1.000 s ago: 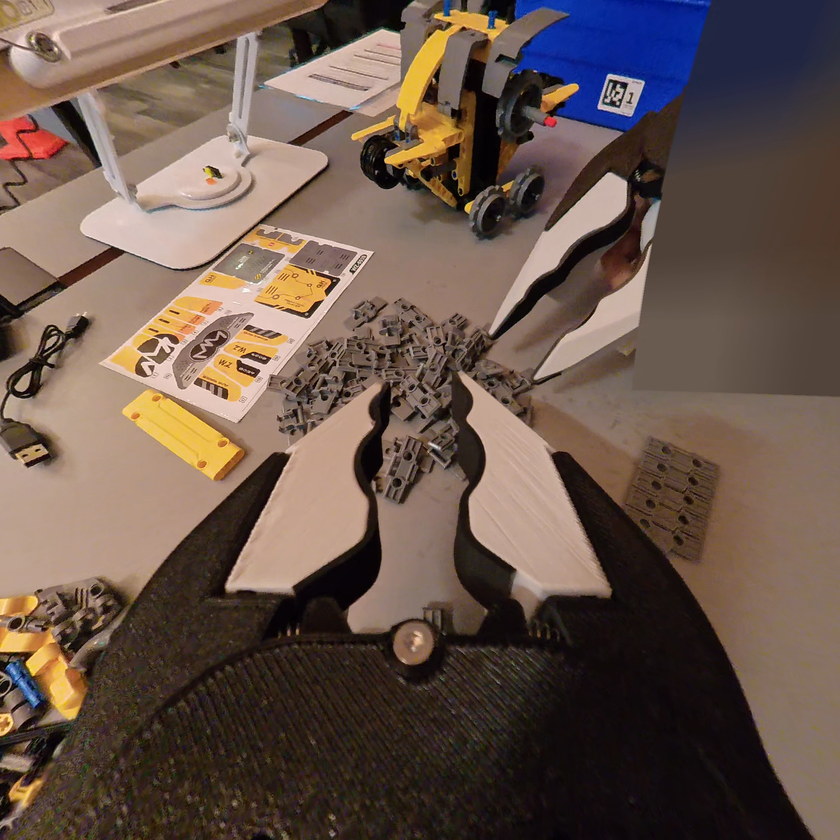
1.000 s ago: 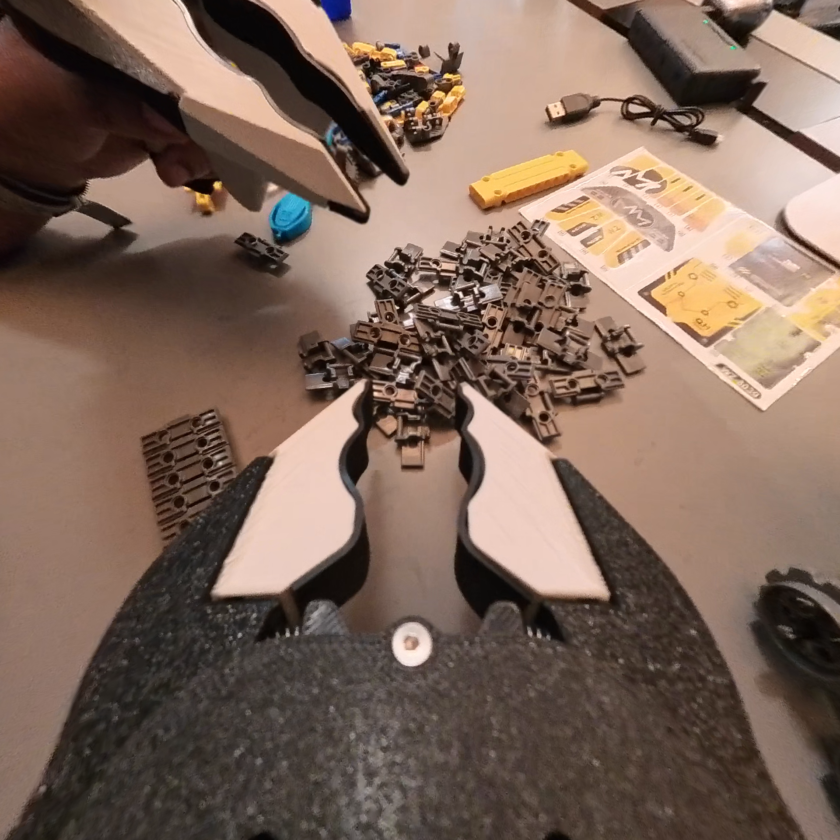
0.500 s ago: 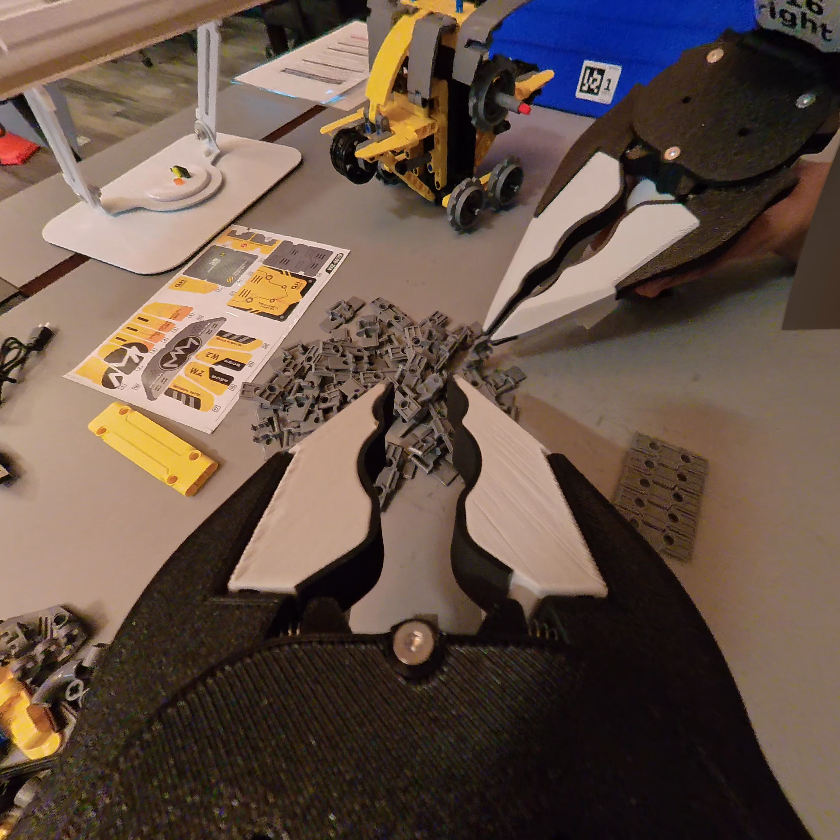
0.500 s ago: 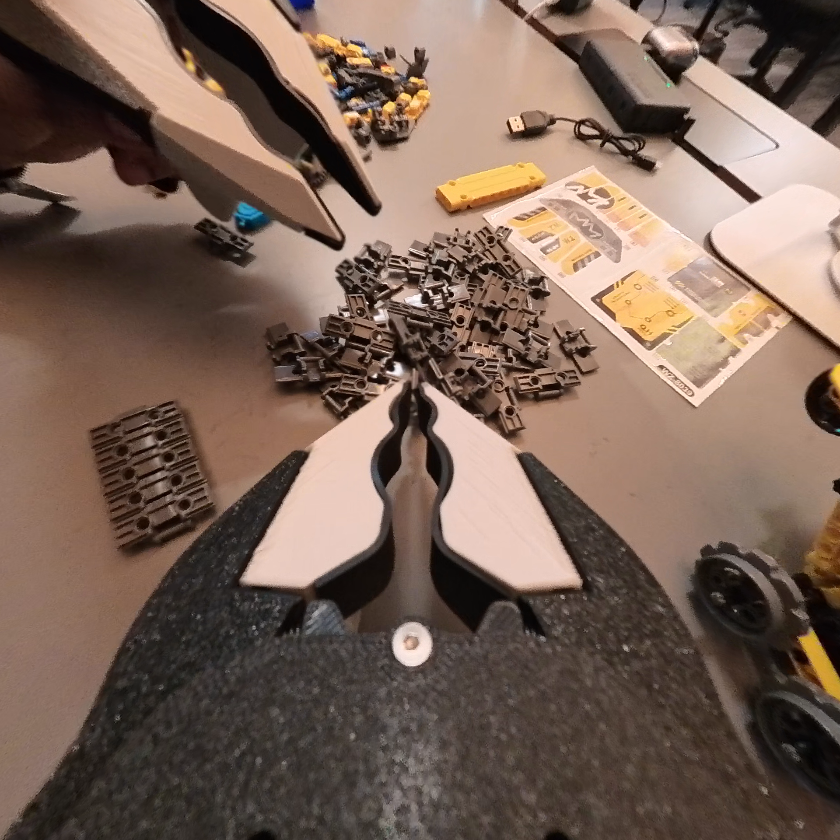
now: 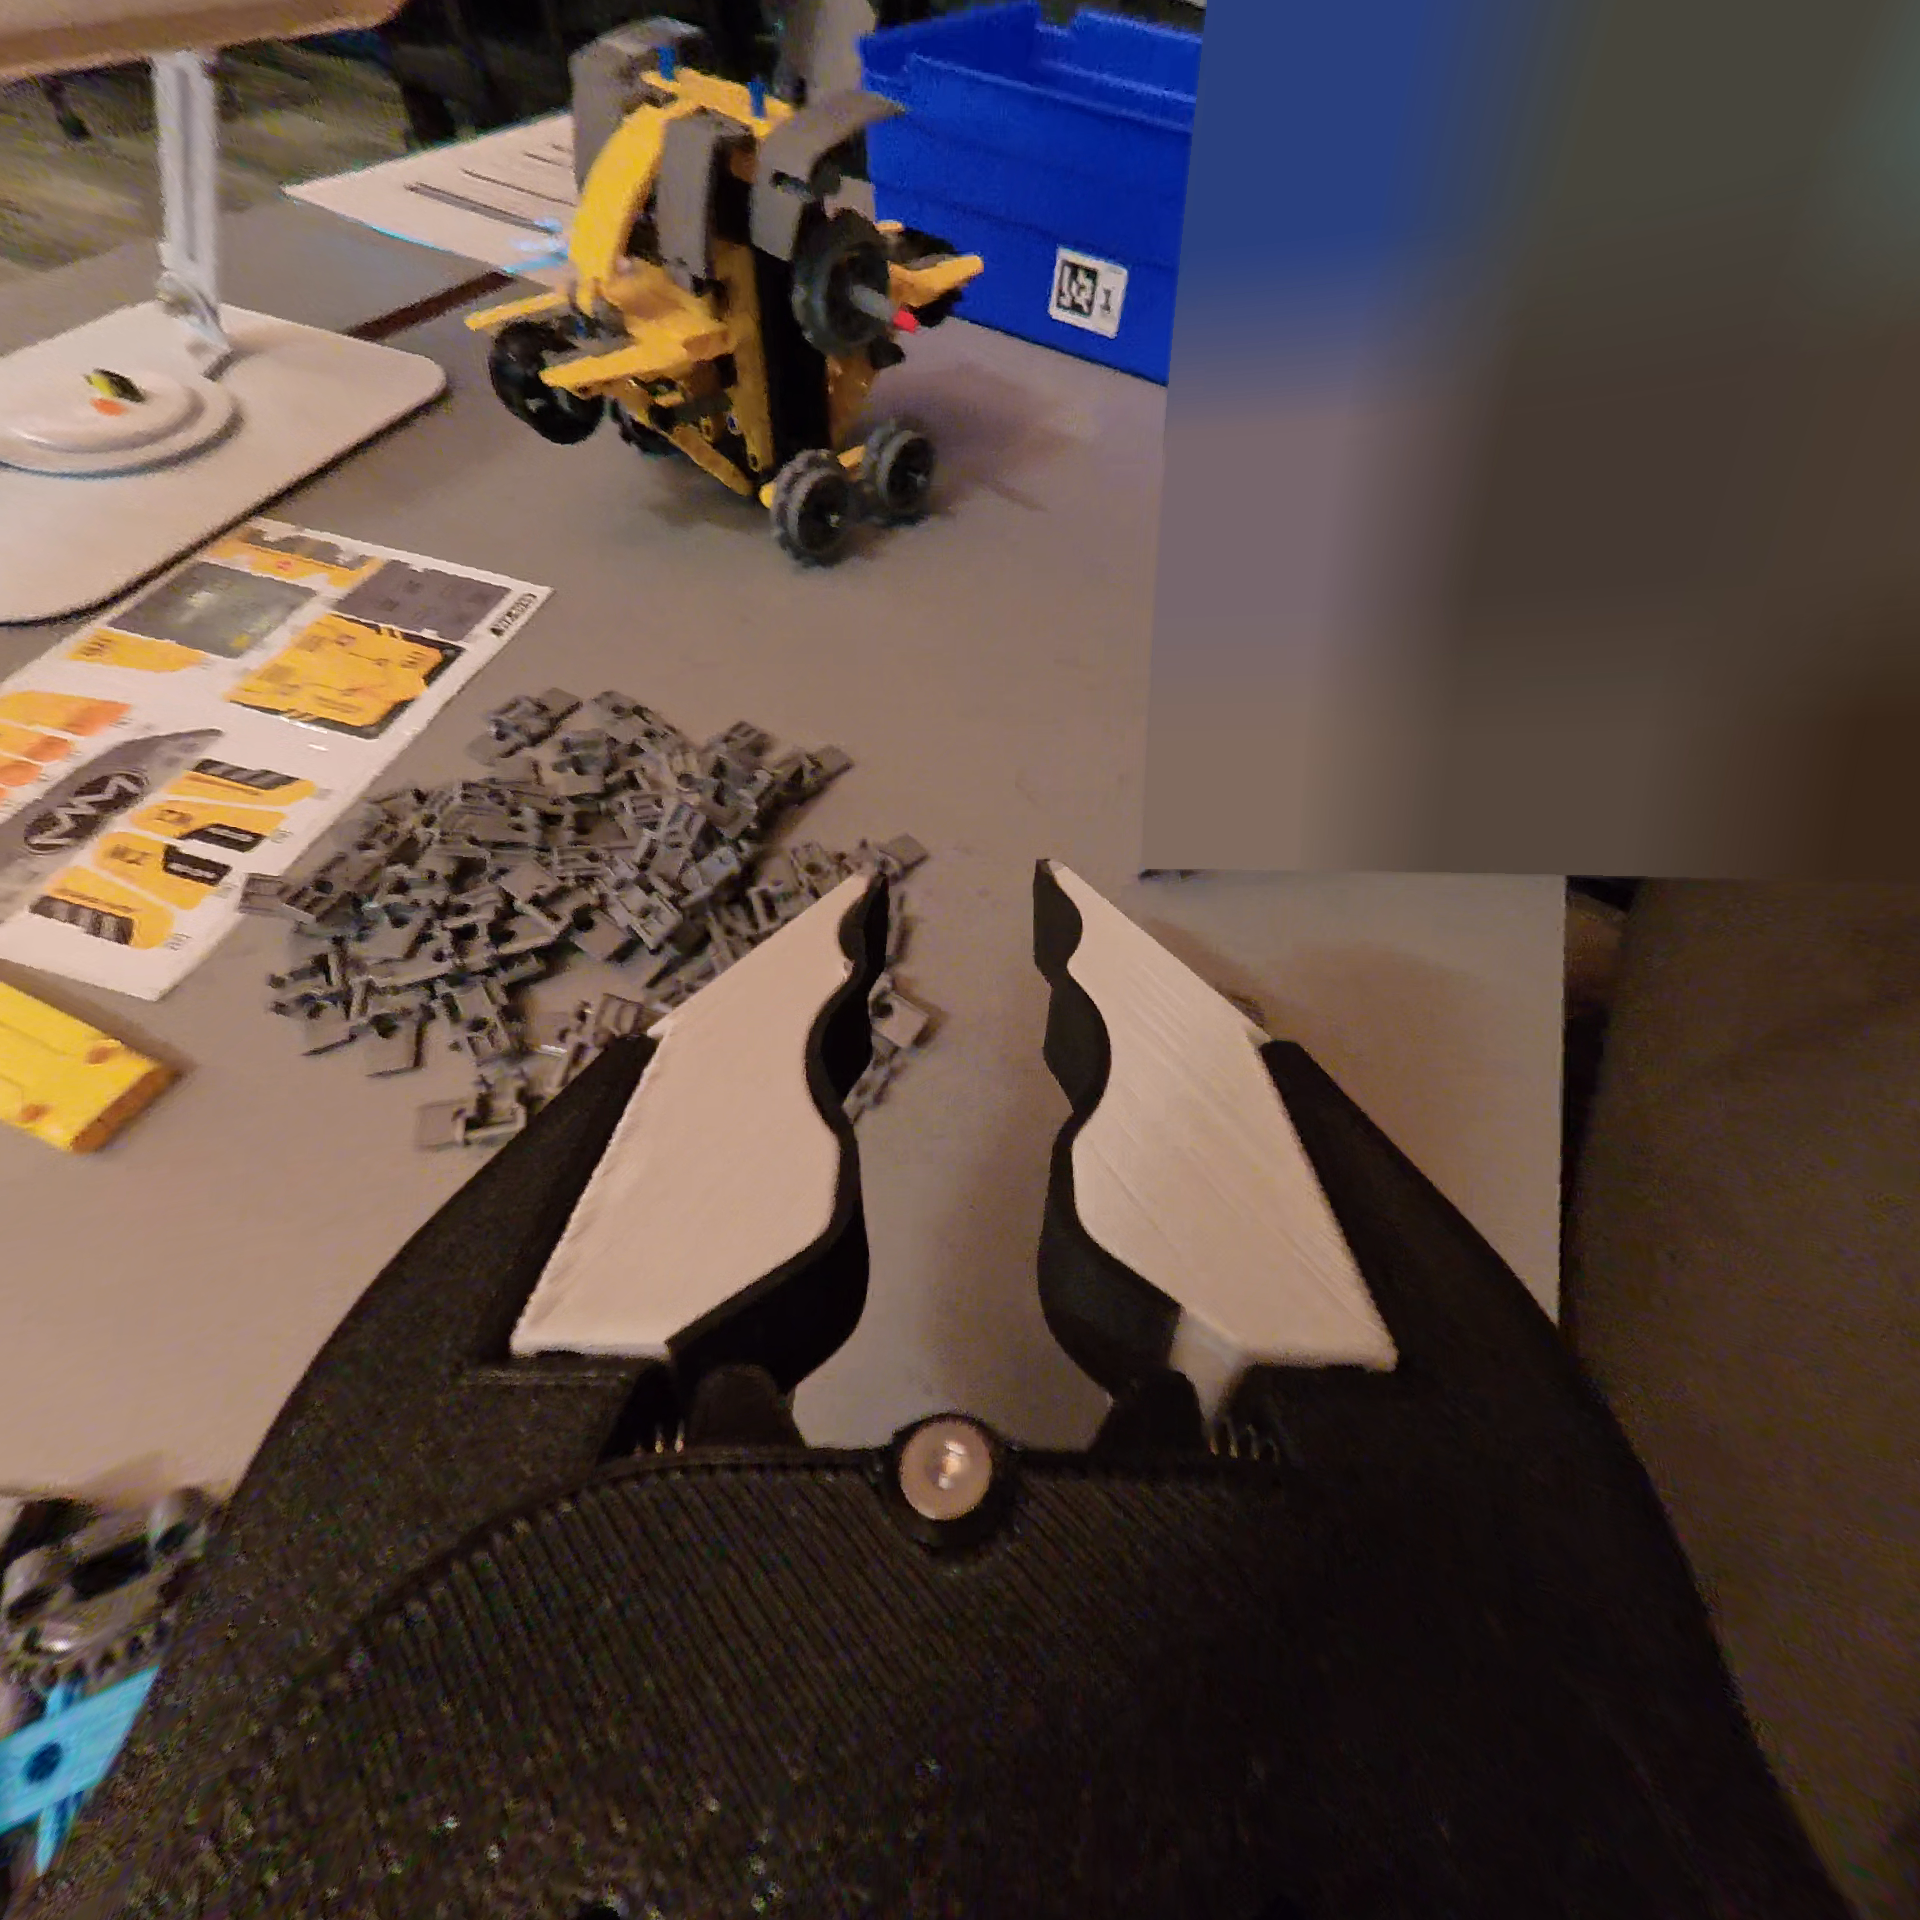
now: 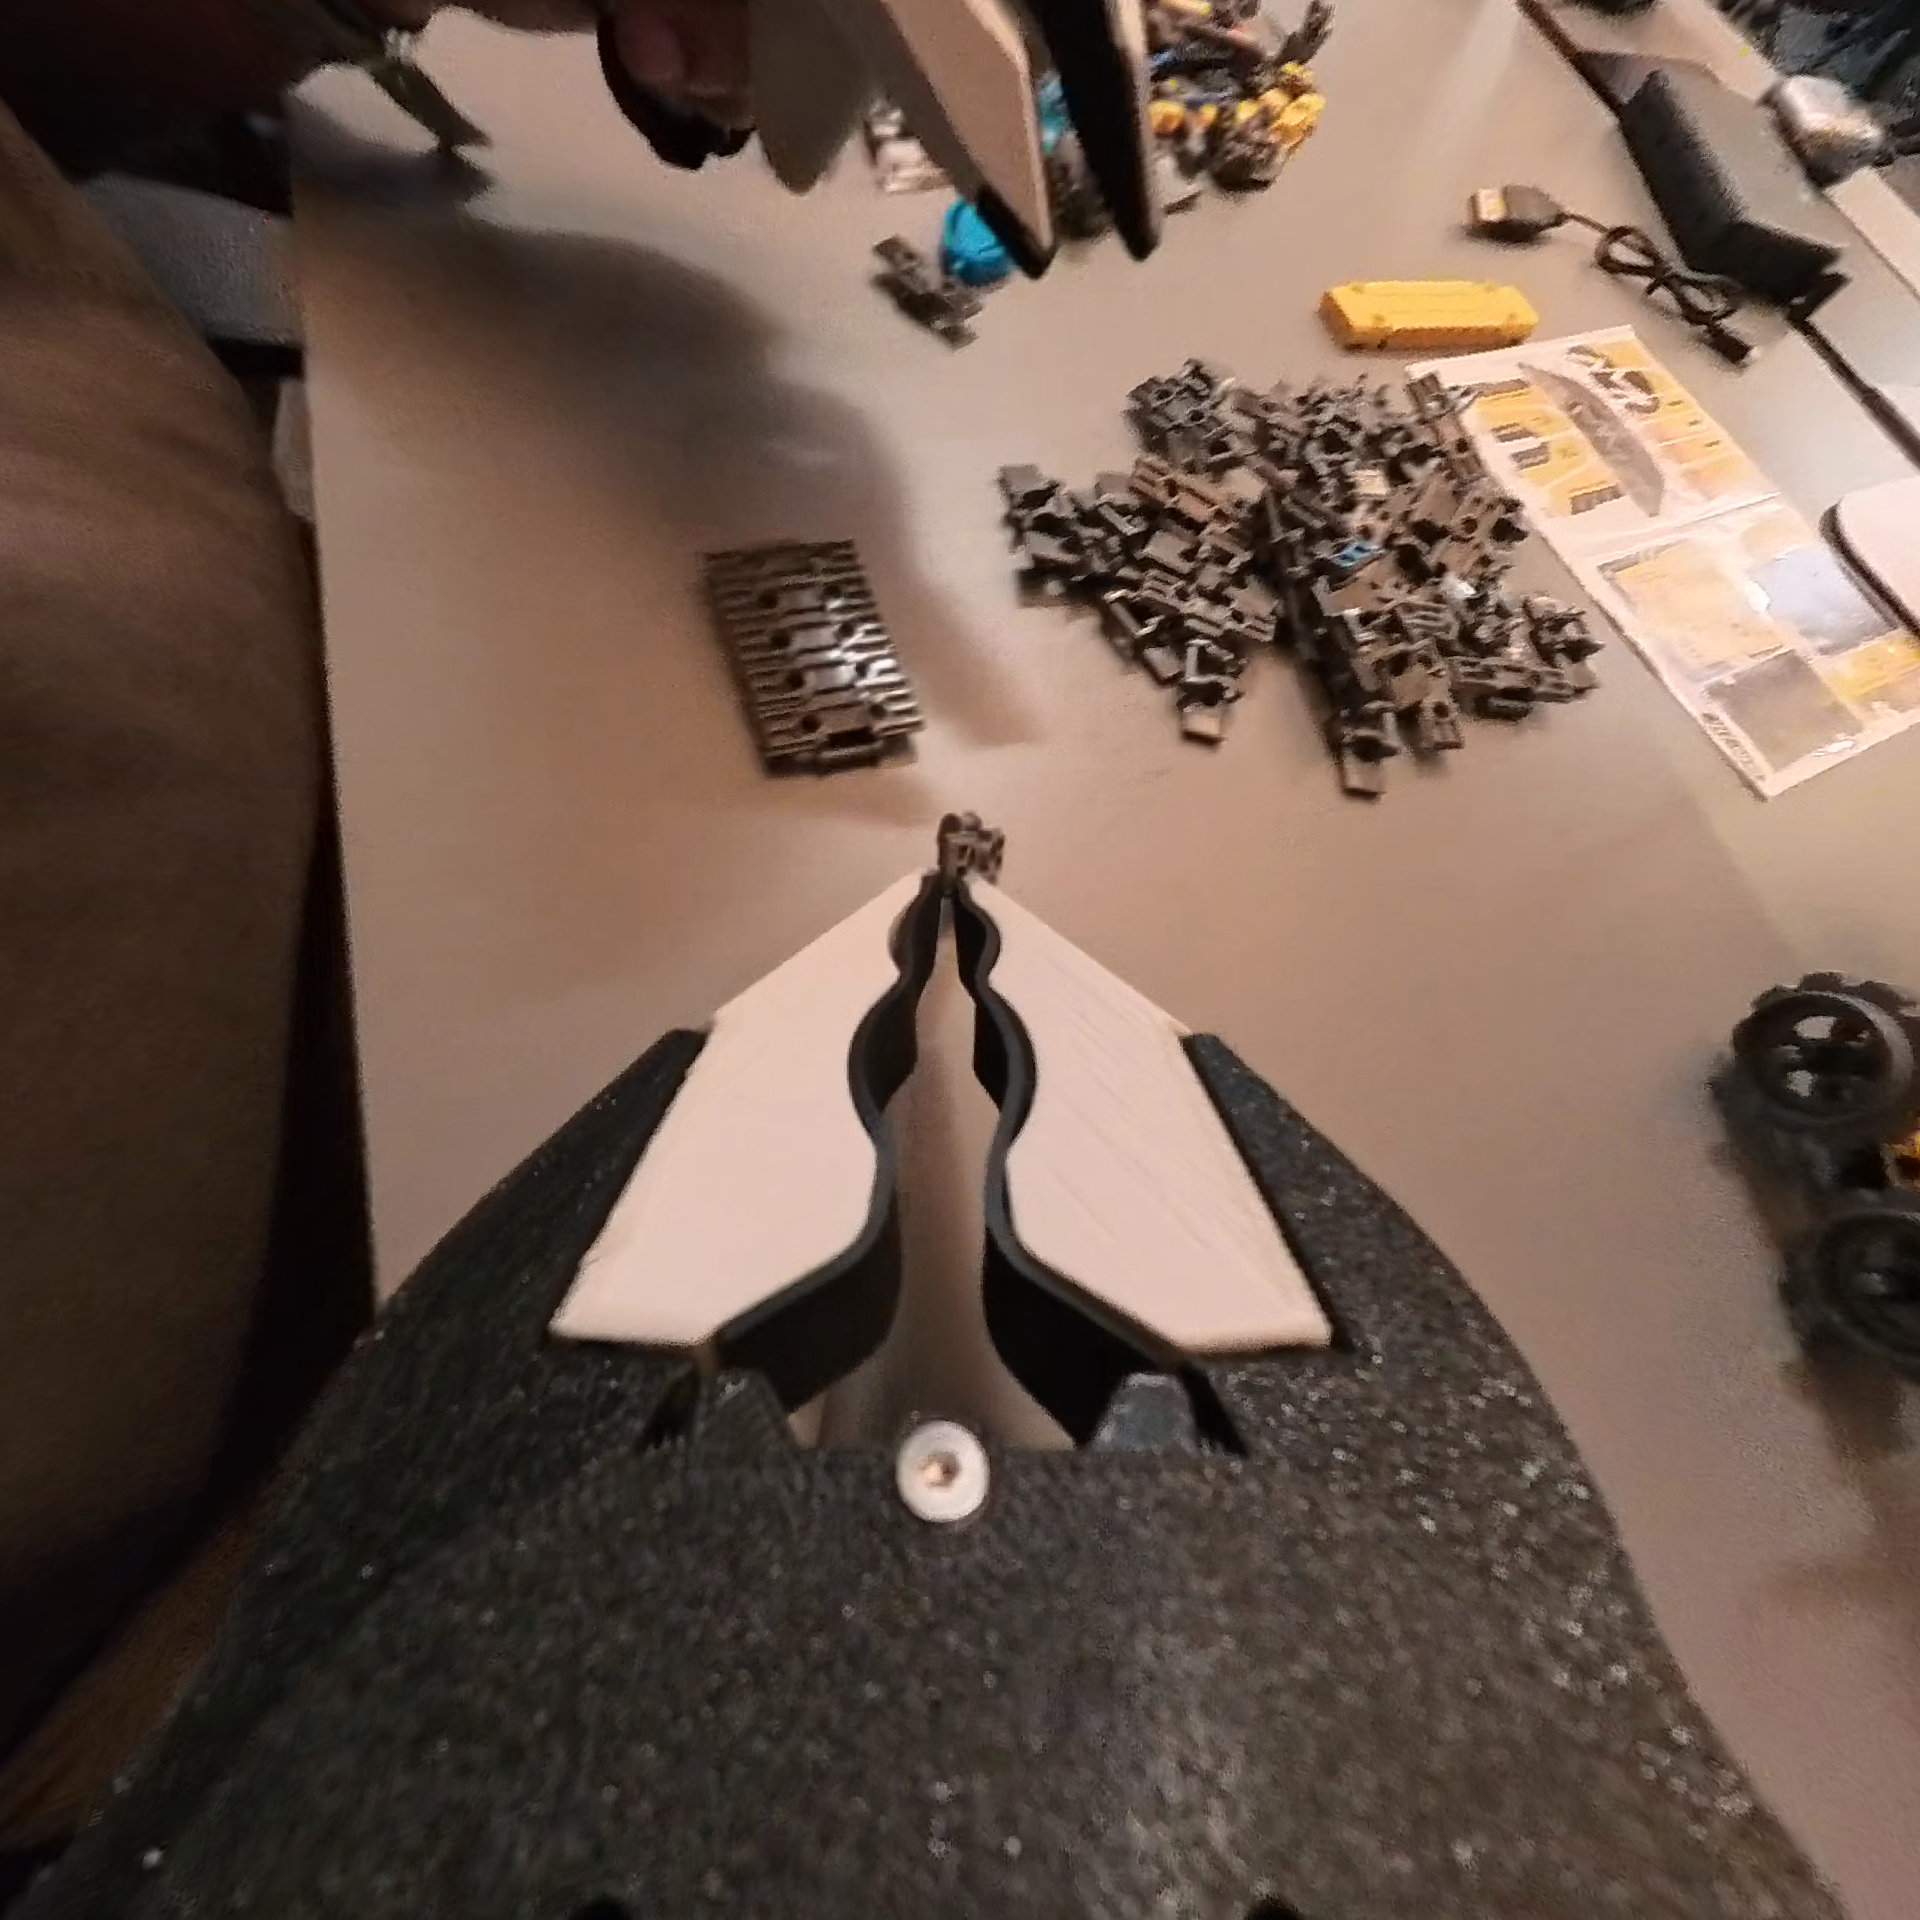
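Note:
A pile of small grey track links [image 5: 582, 883] lies on the grey table; it also shows in the right wrist view [image 6: 1340, 603]. My right gripper [image 6: 951, 883] is shut on one small grey link [image 6: 968, 840] and holds it above bare table, near a flat strip of joined links [image 6: 812, 657]. My left gripper [image 5: 961, 883] is open and empty, its left finger over the pile's right edge. It also shows at the top of the right wrist view [image 6: 1081, 229], held by a hand.
A yellow and grey wheeled model [image 5: 727, 312] stands behind the pile, a blue bin [image 5: 1018, 177] beyond it. A sticker sheet [image 5: 229, 738], a yellow panel [image 5: 73, 1070], a white lamp base [image 5: 187, 436], a mixed parts heap [image 6: 1226, 94] and a USB cable [image 6: 1621, 249] lie around. My hands' fingertips stand some 12 centimeters from each other. The yellow panel [image 5: 73, 1070] lies some 20 centimeters from my left tips, 30 centimeters from my right tips. Look for it in the right wrist view [image 6: 1379, 307] too.
My right gripper closed on a link at the pile's edge and has lifted it away toward the joined strip. My left gripper has shifted right, off the pile's middle, staying open.

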Action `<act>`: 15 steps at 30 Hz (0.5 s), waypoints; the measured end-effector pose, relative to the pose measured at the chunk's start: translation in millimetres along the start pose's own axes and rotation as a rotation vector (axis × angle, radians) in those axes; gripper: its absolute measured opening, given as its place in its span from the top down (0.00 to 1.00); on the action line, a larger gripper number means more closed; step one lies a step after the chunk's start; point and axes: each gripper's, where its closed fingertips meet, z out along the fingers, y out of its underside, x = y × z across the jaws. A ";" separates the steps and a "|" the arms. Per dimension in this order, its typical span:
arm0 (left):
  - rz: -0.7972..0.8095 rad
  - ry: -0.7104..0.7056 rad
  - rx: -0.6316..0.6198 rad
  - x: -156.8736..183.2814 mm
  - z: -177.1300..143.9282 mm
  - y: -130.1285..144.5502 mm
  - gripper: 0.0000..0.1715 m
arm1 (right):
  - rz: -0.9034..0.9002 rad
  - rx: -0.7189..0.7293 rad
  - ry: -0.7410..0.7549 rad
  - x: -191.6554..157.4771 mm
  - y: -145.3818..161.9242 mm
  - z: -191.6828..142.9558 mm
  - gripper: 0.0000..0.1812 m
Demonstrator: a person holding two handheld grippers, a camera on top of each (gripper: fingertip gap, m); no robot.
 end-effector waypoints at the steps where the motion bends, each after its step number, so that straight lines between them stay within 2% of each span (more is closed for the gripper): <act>1: 0.008 -0.005 -0.015 2.8 -0.5 2.9 0.85 | -0.013 -0.013 -0.005 -6.5 2.2 -1.5 0.99; 6: 0.030 -0.022 -0.054 13.3 -5.0 12.4 0.83 | -0.047 -0.051 -0.039 -28.5 4.2 -6.0 0.86; 15: 0.004 -0.037 -0.054 23.1 -16.4 20.3 0.83 | 0.051 -0.106 -0.110 -30.3 6.0 -10.1 0.83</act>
